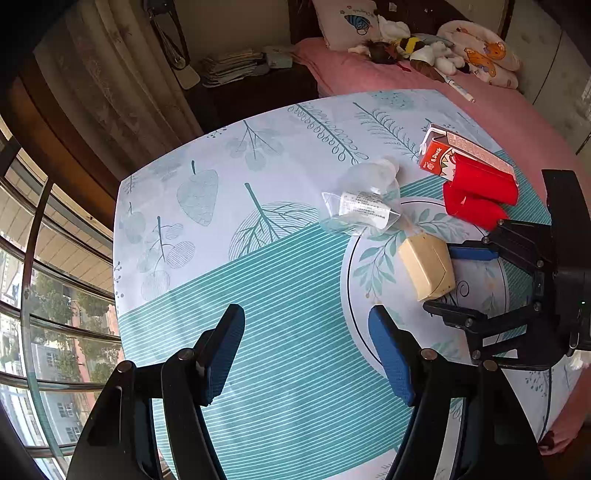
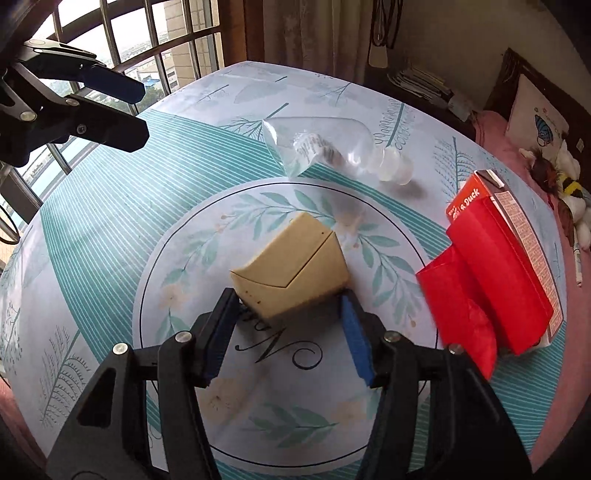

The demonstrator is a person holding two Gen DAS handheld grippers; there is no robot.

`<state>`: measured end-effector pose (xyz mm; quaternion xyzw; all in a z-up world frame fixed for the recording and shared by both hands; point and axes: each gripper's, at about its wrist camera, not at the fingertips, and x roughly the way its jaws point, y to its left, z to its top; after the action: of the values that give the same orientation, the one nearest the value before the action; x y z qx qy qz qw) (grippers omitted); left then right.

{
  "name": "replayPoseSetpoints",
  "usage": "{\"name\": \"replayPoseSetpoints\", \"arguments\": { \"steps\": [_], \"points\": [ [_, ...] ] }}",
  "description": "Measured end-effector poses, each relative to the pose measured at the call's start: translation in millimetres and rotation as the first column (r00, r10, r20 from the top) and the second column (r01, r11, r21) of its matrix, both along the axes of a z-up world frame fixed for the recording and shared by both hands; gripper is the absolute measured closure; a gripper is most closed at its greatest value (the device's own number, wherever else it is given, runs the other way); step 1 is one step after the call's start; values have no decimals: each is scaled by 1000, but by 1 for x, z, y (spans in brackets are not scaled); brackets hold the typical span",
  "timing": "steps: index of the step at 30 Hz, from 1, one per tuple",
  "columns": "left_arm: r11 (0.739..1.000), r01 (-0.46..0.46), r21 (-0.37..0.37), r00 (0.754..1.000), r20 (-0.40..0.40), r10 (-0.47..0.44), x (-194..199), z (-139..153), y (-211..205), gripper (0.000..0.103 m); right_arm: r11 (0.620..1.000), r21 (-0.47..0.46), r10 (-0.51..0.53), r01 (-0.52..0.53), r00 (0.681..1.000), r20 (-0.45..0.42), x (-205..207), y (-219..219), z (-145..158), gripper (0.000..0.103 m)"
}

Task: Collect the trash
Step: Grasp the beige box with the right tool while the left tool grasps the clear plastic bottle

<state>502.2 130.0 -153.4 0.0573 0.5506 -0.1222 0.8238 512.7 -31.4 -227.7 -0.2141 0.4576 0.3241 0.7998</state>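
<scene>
A beige box (image 1: 426, 266) (image 2: 291, 273) lies on the patterned tablecloth (image 1: 258, 280) (image 2: 103, 192). My right gripper (image 2: 288, 297) (image 1: 441, 279) is open, its fingertips straddling the box's near end, close to or just touching its sides. Left of it, my left gripper (image 1: 306, 317) (image 2: 144, 112) hangs open over bare cloth with nothing between its fingers. A clear plastic bag (image 1: 362, 208) (image 2: 317, 147) with a white label lies beyond the box. A red drink carton (image 1: 454, 149) (image 2: 517, 236) rests to the right, with a red wrapper (image 1: 476, 195) (image 2: 476, 280) draped against it.
A bed with a pink cover (image 1: 369, 74) (image 2: 576, 295) borders the table's far side, holding plush toys (image 1: 417, 48) and a pillow (image 1: 347, 22). A dark stand with stacked papers (image 1: 232, 64) sits by the curtain (image 1: 122, 92). Barred windows (image 1: 44, 295) (image 2: 122, 40) run along the left.
</scene>
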Motion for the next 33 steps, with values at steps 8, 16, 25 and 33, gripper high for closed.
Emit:
{"name": "replayPoseSetpoints", "arguments": {
  "steps": [8,16,25,33],
  "points": [
    [1000,20,22,1000,5,-20,3,-4,-19,32,994,13,113,-113,993,15,36,13,-6,45],
    [1000,18,10,1000,-2,-18,10,-4,-21,32,989,14,144,-145,989,19,24,34,-3,44],
    [1000,24,6,1000,3,-24,11,-3,-13,32,991,21,135,-136,990,35,10,38,0,31],
    [999,40,-6,999,0,-40,17,-3,-9,32,997,46,55,-58,996,64,4,33,4,42]
  ]
}}
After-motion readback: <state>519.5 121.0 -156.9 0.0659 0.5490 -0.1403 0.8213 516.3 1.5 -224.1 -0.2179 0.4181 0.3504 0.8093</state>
